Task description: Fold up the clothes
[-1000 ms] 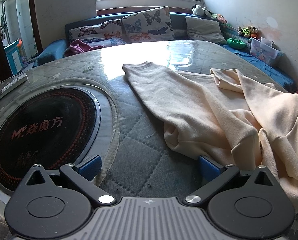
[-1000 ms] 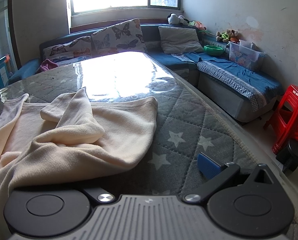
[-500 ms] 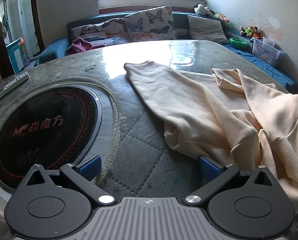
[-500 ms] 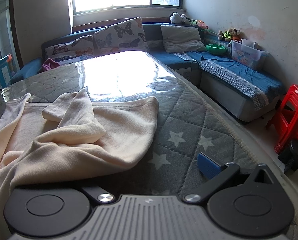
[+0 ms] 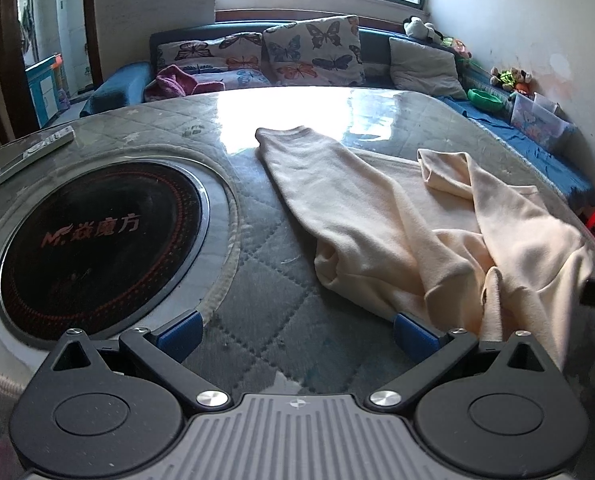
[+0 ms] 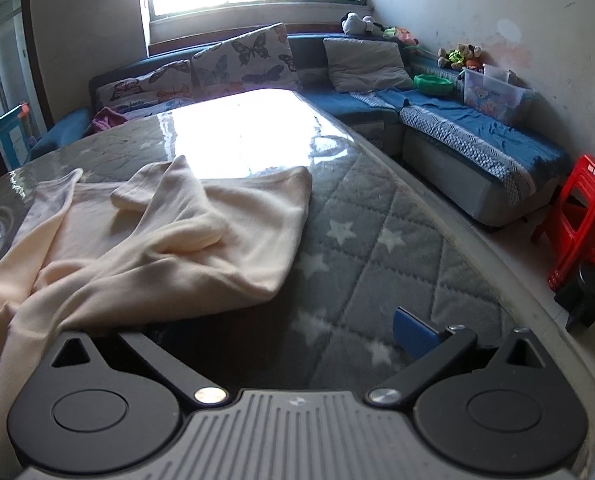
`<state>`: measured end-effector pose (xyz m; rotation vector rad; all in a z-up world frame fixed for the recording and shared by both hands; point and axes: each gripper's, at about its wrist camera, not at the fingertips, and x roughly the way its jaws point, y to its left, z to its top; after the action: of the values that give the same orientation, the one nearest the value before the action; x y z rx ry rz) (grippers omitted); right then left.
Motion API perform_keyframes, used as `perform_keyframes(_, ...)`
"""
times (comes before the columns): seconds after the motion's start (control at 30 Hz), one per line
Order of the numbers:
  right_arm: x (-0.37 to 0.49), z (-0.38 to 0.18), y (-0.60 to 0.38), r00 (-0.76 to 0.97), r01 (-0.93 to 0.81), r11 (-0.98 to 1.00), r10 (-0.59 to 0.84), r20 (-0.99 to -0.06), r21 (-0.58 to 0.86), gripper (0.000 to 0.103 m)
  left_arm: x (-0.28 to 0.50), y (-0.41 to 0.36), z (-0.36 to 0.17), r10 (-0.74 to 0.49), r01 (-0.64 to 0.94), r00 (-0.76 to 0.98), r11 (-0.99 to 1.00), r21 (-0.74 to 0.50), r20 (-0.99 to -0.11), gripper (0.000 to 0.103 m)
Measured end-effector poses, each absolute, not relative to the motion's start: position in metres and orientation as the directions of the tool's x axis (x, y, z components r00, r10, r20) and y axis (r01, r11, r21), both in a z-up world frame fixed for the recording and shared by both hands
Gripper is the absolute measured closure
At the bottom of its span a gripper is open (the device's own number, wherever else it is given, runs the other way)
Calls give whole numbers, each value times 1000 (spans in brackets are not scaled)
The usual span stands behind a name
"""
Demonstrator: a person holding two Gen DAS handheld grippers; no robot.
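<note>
Both views have crept fwd toward the window; nothing else shifted. Cream sweater [image 5: 397,216] lies rumpled on the quilted table [image 5: 257,280], right of the inset cooktop [image 5: 97,236]. Your left gripper [image 5: 297,330] is spread wide, empty. Right gripper [image 6: 257,324]: left finger's under cloth, so can't tell its state. Pinch now & you'll likely bunch several layers.

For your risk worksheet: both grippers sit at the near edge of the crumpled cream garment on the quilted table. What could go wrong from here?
1. The cream fleece garment is bunched with a sleeve across it; a gripper may pinch several layers.
2. The open left gripper sits beside the black round cooktop; cloth could be dragged over it.
</note>
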<state>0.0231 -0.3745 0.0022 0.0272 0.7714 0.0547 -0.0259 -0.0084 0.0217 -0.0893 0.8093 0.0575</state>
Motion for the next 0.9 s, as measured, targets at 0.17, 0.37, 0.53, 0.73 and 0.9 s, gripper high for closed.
perform_keyframes(0.17, 0, 11, -367, 726, -58, 998, 51, -685, 13, 1, -36, -12, 30, 19, -94, 692, 993, -65, -722, 0)
perform_keyframes(0.37, -21, 20, -360, 722, -69, 998, 59, -690, 13, 1, -47, -18, 35, 35, -95, 695, 995, -43, -718, 0)
perform_keyframes(0.53, -37, 25, -351, 729, -96, 995, 73, -680, 4, 1, -53, -21, 38, 25, -83, 699, 995, -47, -715, 0)
perform_keyframes(0.73, -49, 30, -345, 722, -109, 994, 89, -687, 14, 1, -59, -26, 39, 19, -69, 700, 997, -41, -714, 0)
perform_keyframes(0.9, -53, 31, -342, 705, -106, 994, 97, -702, 31, 1, -64, -28, 40, 16, -67, 697, 997, -44, -717, 0)
